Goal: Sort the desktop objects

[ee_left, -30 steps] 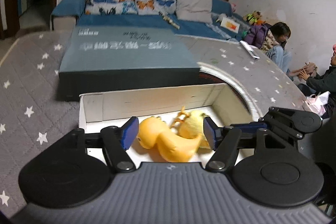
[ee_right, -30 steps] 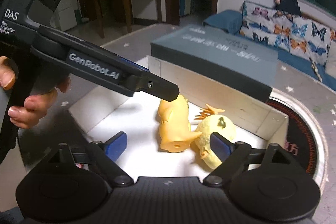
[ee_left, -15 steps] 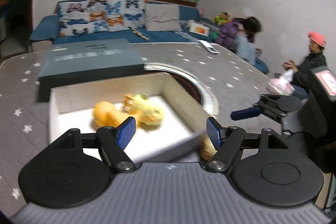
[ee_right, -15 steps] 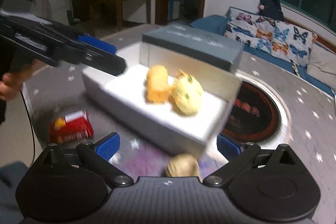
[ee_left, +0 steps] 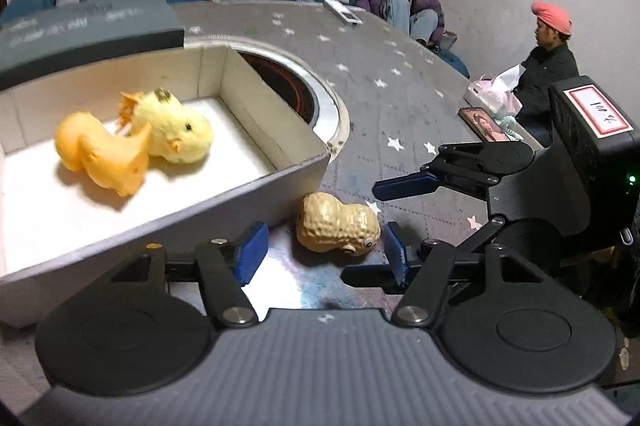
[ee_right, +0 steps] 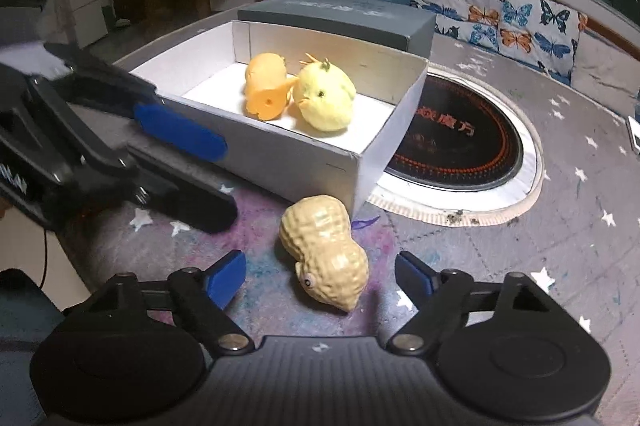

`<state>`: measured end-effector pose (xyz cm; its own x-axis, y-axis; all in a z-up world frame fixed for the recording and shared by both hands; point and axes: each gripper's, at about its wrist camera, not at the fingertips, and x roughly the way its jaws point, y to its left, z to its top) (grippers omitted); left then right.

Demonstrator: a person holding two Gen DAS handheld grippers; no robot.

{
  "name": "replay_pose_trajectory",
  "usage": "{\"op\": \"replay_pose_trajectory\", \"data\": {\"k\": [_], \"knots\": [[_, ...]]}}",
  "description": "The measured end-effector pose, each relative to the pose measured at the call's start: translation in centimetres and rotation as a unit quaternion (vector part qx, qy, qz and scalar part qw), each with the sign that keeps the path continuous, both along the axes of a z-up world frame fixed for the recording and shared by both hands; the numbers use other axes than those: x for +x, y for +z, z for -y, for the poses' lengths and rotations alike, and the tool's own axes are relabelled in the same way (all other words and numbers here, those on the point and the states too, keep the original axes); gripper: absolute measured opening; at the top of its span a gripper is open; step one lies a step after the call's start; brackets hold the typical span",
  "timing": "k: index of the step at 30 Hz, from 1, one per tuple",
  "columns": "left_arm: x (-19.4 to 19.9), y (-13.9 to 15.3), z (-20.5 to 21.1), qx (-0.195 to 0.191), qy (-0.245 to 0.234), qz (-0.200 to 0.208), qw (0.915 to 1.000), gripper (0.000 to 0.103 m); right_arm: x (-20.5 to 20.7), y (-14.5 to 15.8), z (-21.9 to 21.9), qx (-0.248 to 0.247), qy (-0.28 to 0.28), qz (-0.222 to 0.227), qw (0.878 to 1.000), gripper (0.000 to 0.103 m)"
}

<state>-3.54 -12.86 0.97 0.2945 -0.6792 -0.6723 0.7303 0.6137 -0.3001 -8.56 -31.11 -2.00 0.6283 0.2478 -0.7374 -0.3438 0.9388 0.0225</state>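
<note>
A tan peanut-shaped toy lies on the grey star-patterned table beside the corner of a white open box. It also shows in the right wrist view. My left gripper is open, with the peanut toy between its blue pads, untouched. My right gripper is open around the same toy from the other side. Inside the box lie an orange duck toy and a yellow fluffy chick, also in the right wrist view as duck and chick.
A dark grey lidded box stands behind the white box. A round black inset plate sits in the table to the right. Two people sit beyond the table's far edge. A sofa with butterfly cushions is behind.
Both grippers have pulled back out of the white box and dropped towards the table. They now flank the peanut toy in front of the box corner.
</note>
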Motion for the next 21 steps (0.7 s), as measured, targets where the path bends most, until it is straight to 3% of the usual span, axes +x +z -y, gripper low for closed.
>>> {"op": "replay_pose_trajectory", "data": {"k": [8,14,21], "knots": [[1.5,-1.6,1.6,0.012,0.002,-0.029,0.9995,0.055,0.8,-1.4,0.2,0.007,0.004,-0.013,1.000,0.065],[2.1,-2.6,2.5,0.016,-0.006,-0.046,0.9988,0.045,0.6,-1.7,0.2,0.012,0.007,-0.017,1.000,0.052],[1.6,-2.3,2.5,0.015,-0.012,-0.037,0.9991,0.036,0.0,-1.3,0.4,0.010,0.000,-0.014,1.000,0.047]]}}
